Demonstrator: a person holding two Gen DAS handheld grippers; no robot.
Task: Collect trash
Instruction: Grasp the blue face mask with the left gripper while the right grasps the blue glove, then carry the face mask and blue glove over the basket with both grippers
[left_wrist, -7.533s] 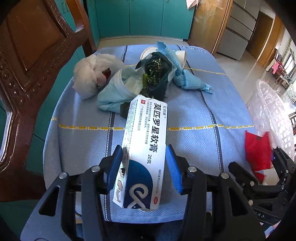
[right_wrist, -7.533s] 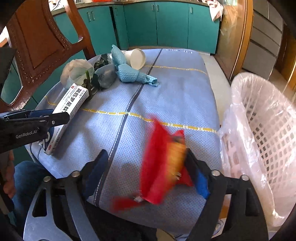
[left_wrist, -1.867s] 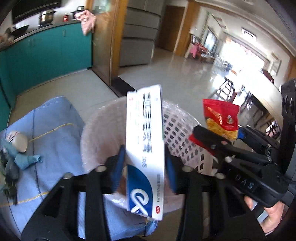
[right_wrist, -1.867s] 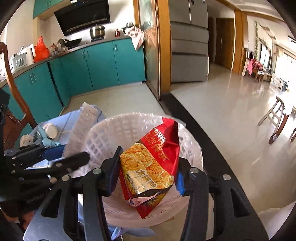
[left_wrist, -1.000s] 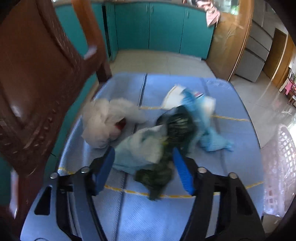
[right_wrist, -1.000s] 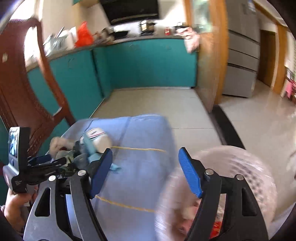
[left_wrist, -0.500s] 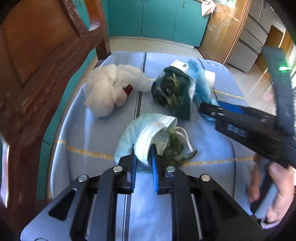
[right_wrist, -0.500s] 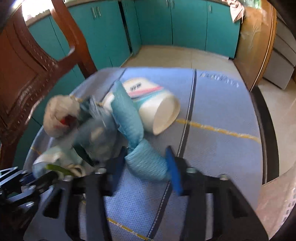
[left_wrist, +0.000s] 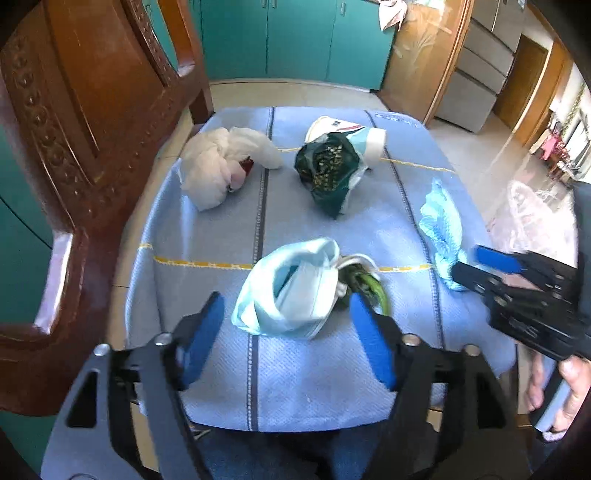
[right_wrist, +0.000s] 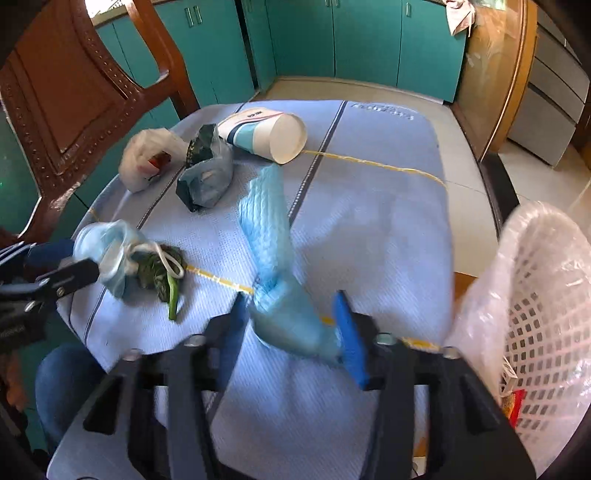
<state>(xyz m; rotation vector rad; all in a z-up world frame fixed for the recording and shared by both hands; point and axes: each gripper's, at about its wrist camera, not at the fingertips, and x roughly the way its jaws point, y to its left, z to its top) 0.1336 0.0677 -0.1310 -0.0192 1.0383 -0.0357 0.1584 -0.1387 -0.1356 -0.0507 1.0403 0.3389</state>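
Note:
A light-blue face mask (left_wrist: 291, 295) with a green leaf scrap (left_wrist: 365, 284) beside it lies on the blue tablecloth (left_wrist: 221, 229). My left gripper (left_wrist: 284, 299) straddles the mask. Its jaws are opening and the pads stand clear of it. A crumpled blue cloth (right_wrist: 273, 236) reaches up from between the jaws of my right gripper (right_wrist: 290, 299). Those jaws are opening too, and the cloth's lower end lies loose between the pads. Farther back lie a dark green bag (left_wrist: 328, 166), a white plastic bag (left_wrist: 218, 166) and a tipped paper cup (right_wrist: 273, 133).
A white basket (right_wrist: 535, 295) lined with clear plastic stands off the table's right edge, with a red packet inside. A carved wooden chair (left_wrist: 92, 110) crowds the left side. Teal cabinets line the far wall. A hand (left_wrist: 569, 391) holds the right gripper.
Half a second ago the left jaws were pinched on the mask; now they stand wide. The blue cloth has come away from the cup toward the near right, and the right jaws have widened.

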